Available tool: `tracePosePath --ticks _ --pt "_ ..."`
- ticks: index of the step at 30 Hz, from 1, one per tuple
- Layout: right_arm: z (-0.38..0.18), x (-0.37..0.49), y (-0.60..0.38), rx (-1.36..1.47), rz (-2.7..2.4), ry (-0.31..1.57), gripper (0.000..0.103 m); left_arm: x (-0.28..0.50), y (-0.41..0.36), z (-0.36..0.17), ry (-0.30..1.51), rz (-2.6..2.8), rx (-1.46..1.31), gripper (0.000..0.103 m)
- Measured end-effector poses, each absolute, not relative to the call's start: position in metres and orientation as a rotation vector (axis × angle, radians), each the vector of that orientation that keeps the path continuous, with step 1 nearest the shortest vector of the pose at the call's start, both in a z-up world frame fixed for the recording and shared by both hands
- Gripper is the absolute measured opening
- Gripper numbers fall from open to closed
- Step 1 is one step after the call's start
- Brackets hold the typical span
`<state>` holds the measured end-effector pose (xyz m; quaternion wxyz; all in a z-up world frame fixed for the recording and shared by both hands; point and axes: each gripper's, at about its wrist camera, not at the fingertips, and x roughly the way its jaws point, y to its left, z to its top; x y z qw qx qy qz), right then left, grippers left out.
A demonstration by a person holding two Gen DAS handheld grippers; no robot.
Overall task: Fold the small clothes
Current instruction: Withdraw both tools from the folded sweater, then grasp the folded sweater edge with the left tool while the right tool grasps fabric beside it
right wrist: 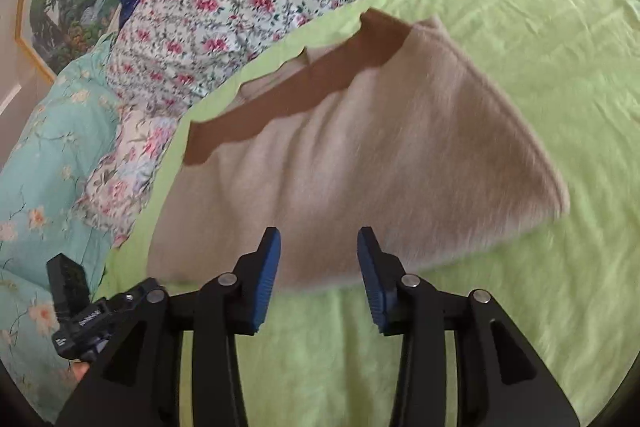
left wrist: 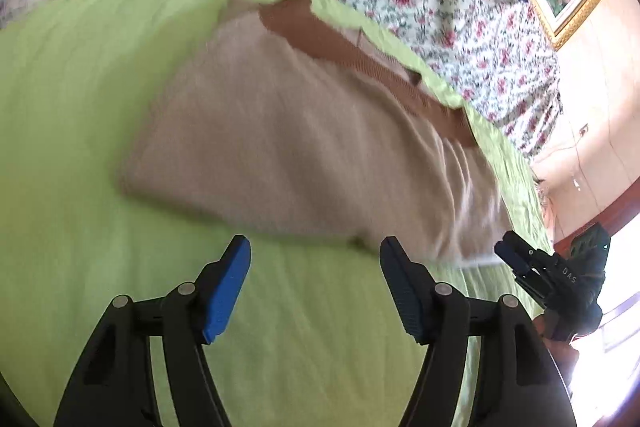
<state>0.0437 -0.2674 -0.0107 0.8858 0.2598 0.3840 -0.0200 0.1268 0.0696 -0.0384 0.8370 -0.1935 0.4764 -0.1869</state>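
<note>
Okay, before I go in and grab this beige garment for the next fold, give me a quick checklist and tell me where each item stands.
1. Left tool open, nothing held: ok.
2. Right tool open, nothing held: ok.
3. Beige garment lies on the green sheet, nothing on top of it: ok.
4. Near hem within the right tool's line: ok, it sits between the fingers.
5. Brown waistband flat: not ok, it looks wavy.
6. Number of layers at the hem: cannot tell, blurred.
</note>
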Motion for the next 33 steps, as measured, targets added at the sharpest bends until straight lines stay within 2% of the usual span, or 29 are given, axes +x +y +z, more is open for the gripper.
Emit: tracePosePath --ticks 4,7,11,16,18,19,22,23,28,33 --pt "-0.012 0.033 -0.259 0.539 -0.037 0.805 0.042 0.115 0.065 -0.049 1.013 -0.394 -0.445 0.068" --pt "-0.012 0.027 -0.257 0.540 -0.033 0.812 0.042 0.116 0.066 -0.050 1.004 -0.392 -0.499 0.074" --pt "-0.013 0.025 -0.256 0.540 -0.030 0.820 0.042 0.133 0.077 -0.054 0.996 -0.378 -0.614 0.078" --pt "-0.010 0.025 -0.259 0.544 -0.031 0.813 0.043 0.168 0.099 -0.057 0.954 -0.269 -0.671 0.078" --pt "-0.008 0.025 -0.262 0.544 -0.036 0.806 0.043 0.185 0.109 -0.056 0.936 -0.208 -0.700 0.070" --pt "-0.007 0.026 -0.264 0.543 -0.037 0.802 0.043 0.191 0.112 -0.056 0.924 -0.181 -0.709 0.064" --pt "-0.004 0.033 -0.269 0.536 -0.035 0.794 0.043 0.211 0.112 -0.055 0.917 -0.151 -0.683 0.023" --pt "-0.004 0.037 -0.271 0.530 -0.034 0.794 0.043 0.216 0.110 -0.054 0.920 -0.164 -0.678 0.017" --pt "0.006 0.059 -0.295 0.515 -0.029 0.766 0.043 0.212 0.080 -0.014 0.837 -0.218 -0.524 0.013" --pt "0.014 0.088 -0.317 0.533 0.018 0.785 0.043 0.200 0.016 0.032 0.758 -0.386 -0.361 0.012"
